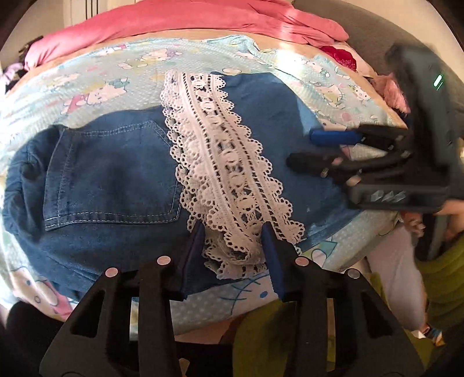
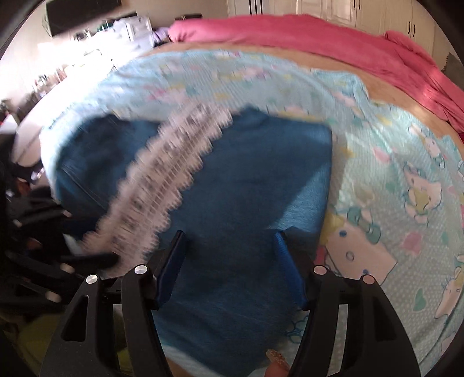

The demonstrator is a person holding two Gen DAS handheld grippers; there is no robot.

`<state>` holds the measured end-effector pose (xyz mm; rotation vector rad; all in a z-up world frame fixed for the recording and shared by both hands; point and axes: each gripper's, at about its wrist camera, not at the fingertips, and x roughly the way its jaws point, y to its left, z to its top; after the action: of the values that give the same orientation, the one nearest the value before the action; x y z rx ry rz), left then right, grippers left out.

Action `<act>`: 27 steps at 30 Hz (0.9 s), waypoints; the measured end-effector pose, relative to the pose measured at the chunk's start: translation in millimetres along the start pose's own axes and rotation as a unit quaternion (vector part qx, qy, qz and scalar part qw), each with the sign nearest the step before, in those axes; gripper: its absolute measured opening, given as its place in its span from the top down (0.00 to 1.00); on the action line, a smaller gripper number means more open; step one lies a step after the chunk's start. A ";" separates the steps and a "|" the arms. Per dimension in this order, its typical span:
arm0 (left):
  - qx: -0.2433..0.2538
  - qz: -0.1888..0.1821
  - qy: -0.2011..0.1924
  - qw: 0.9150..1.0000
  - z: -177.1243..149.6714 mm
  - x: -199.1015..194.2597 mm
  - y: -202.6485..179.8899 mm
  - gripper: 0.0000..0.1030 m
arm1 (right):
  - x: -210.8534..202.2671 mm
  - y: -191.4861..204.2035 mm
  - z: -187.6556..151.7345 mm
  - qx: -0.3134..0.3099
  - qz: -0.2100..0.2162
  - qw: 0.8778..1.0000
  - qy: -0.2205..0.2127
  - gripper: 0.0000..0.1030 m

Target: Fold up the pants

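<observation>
Already the pants [image 1: 116,179] lie partly folded on the blue cartoon sheet [image 1: 95,87] of the bed, a compact denim bundle with a back pocket [image 1: 113,174] facing up on the left and a band of white lace [image 1: 223,162] running from far to near across the middle. Judging by that shape, at least one fold seems made, but the bundle looks loose and uneven, so a further fold and some smoothing appear to be left. At the near edge the left gripper [image 1: 235,246] has its fingers on either side of the lace end; the lace bunches between them, yet a gap shows on the left side, so whether the pads truly pinch it cannot be told. To the right, the right gripper [image 1: 301,148] hovers low over the plain denim with its fingers parted; its own blurred view shows the right gripper [image 2: 229,261] spread wide above the cloth, clasping nothing. A pink blanket [image 1: 188,20] is heaped along the far side of the bed, well apart from the pants. Next, probably, both grippers need to take hold of the near edge.
</observation>
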<state>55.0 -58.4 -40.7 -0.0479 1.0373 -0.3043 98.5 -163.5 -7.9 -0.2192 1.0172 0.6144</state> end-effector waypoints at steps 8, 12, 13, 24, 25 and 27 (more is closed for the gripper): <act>-0.005 -0.006 -0.011 1.000 1.5 -11.7 0.4 0.67 | -21.7 0.4 -4.4 0.016 0.002 0.999 -0.037 0.40; -0.007 0.000 -0.022 1.000 3.1 -21.7 -0.4 0.51 | -43.9 -4.2 -4.8 0.031 0.008 0.998 -0.062 0.39; -0.007 0.002 -0.024 1.000 3.8 -23.3 -0.6 0.48 | -50.6 -5.1 -5.3 0.034 0.007 0.997 -0.069 0.39; -0.014 0.023 -0.055 0.998 5.5 -52.4 1.9 0.22 | -90.2 -3.5 10.2 0.051 0.016 0.991 -0.120 0.07; -0.017 0.024 -0.058 0.998 5.3 -55.3 3.8 0.19 | -91.7 -2.3 11.6 0.050 0.016 0.991 -0.121 0.07; -0.022 0.030 -0.064 0.997 4.7 -61.2 7.2 0.16 | -95.9 2.0 16.5 0.043 0.018 0.991 -0.125 0.07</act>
<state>31.8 -35.4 11.8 -0.0752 0.9163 -0.2219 73.3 -190.7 82.0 -0.0469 0.8047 0.6132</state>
